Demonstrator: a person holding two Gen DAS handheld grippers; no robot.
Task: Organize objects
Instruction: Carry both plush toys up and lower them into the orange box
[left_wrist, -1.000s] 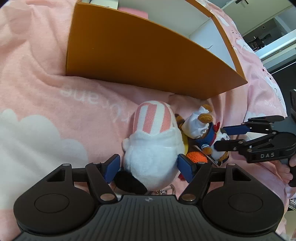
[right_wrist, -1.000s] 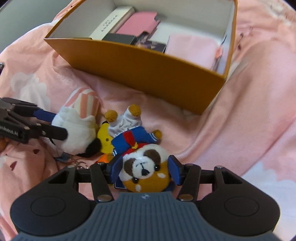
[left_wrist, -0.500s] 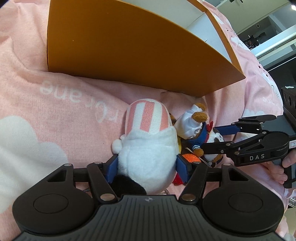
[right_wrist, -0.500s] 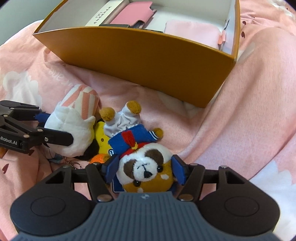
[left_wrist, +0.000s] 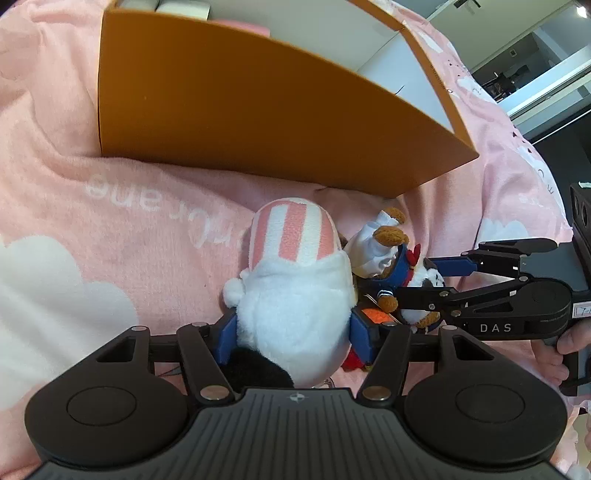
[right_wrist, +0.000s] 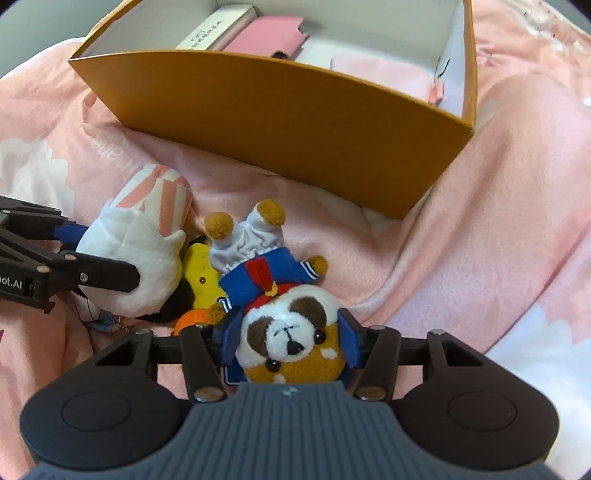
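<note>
A: How far along is the tidying?

B: Partway, I'd judge. The orange box (right_wrist: 280, 122) already holds a white carton (right_wrist: 216, 31), a pink case (right_wrist: 266, 38) and a pink pouch (right_wrist: 384, 72). The soft toys are not in it yet; they lie on the pink blanket (right_wrist: 480, 229) just in front of the box's near wall.

A: Which toys are being handled?

B: Two at once. The left tongs (left_wrist: 291, 334) have just been closing, and their blue pads now press both sides of the white toy with the striped cap (left_wrist: 295, 291). The right tongs (right_wrist: 290, 341) have also just been closing and sit tight against the head of the dog toy (right_wrist: 291, 339). Both grips look made, but neither toy is clearly off the blanket.

A: How does each one lie?

B: In the left wrist view the white toy's long axis runs from 6 o'clock to 12 o'clock, striped cap pointing at 12, toward the box. In the right wrist view the dog lies with its head at 6 o'clock in the tongs and its feet at about 11, face up toward the camera.

A: Anything else left?

B: A yellow toy (right_wrist: 201, 273) is wedged between the two, at about 9 o'clock from the dog's head. It touches both neighbours, so it could drag along when either is lifted.
</note>
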